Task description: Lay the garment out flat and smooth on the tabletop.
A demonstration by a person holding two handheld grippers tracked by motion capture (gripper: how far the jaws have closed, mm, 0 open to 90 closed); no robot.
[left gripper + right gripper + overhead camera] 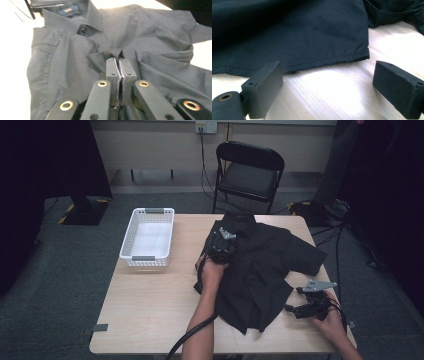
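Black cloth button shirt (pixel 260 265) spread on light wooden tabletop (pixel 150 300), a fold pinched by left tongs (pixel 119 67), right tongs (pixel 327 85) held spread beside its hem

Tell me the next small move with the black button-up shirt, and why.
Probably bring the right gripper forward onto the hem of the black button-up shirt and close: its jaws stand open just short of it, while the left gripper already pinches a fold.

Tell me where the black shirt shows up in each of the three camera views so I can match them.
High view: black shirt spread over the table's right half.
Left gripper view: it lies collar up, a fold pinched in the shut left gripper.
Right gripper view: its hem lies beyond the open right gripper.
Shared landmark: the pale wooden table.
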